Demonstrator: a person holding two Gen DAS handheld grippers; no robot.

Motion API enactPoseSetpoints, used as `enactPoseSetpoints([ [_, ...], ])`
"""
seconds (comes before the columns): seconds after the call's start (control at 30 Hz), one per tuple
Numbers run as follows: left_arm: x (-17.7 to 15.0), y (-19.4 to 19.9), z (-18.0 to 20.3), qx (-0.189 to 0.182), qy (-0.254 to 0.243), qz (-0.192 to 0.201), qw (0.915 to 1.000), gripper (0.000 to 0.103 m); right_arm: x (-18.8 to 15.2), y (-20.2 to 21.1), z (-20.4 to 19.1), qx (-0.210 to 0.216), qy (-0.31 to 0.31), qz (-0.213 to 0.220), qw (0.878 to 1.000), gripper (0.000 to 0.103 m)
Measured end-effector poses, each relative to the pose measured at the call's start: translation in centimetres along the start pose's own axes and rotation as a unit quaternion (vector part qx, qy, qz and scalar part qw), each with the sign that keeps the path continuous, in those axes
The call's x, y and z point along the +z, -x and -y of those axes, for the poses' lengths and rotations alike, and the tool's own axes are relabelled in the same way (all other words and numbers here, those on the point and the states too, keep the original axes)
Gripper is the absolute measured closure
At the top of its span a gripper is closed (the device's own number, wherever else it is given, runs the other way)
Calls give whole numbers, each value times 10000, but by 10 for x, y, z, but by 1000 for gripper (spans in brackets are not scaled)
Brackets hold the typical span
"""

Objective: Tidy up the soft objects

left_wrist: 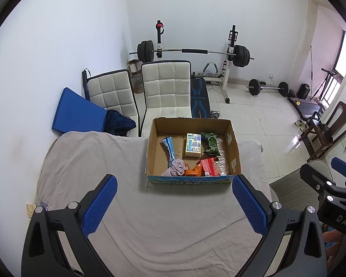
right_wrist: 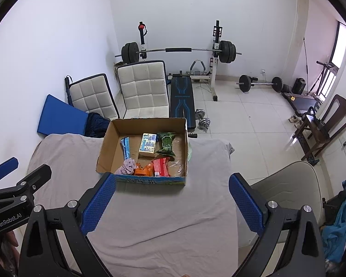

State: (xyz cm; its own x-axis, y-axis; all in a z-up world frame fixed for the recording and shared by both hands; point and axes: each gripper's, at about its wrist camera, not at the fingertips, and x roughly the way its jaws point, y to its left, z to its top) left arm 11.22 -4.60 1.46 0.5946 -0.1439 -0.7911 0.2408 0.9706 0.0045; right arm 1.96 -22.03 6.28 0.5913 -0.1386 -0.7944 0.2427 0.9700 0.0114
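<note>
An open cardboard box [left_wrist: 233, 147] [right_wrist: 105, 147] stands on the grey-clothed table [left_wrist: 85, 161] [right_wrist: 64, 154]. Inside lie a pink cloth [left_wrist: 175, 167] [right_wrist: 128, 166], a blue packet [left_wrist: 169, 147] [right_wrist: 126, 147], a tissue pack [left_wrist: 192, 144] [right_wrist: 148, 144], a green packet [left_wrist: 210, 143] [right_wrist: 166, 144], an orange packet [left_wrist: 193, 171] [right_wrist: 144, 170] and a red packet [left_wrist: 209, 167] [right_wrist: 161, 166]. My left gripper [left_wrist: 174, 204] is open and empty, above the cloth in front of the box. My right gripper [right_wrist: 172, 204] is open and empty, in front of the box's right side.
Two white padded chairs [left_wrist: 166, 87] and a blue mat [left_wrist: 77, 110] stand behind the table. A barbell rack [left_wrist: 193, 52], a bench [left_wrist: 199, 99] and dumbbells [right_wrist: 201, 118] are beyond. A grey chair [right_wrist: 290, 184] stands at the table's right, a wooden chair [right_wrist: 327, 124] farther right.
</note>
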Motion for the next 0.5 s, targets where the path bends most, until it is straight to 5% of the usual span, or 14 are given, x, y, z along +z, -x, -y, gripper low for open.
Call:
enactPoseSetpoints([
  [0.5,1,-1,2,-24,3,43,10000,1,1,1,-3,-41,11,37,10000,3],
])
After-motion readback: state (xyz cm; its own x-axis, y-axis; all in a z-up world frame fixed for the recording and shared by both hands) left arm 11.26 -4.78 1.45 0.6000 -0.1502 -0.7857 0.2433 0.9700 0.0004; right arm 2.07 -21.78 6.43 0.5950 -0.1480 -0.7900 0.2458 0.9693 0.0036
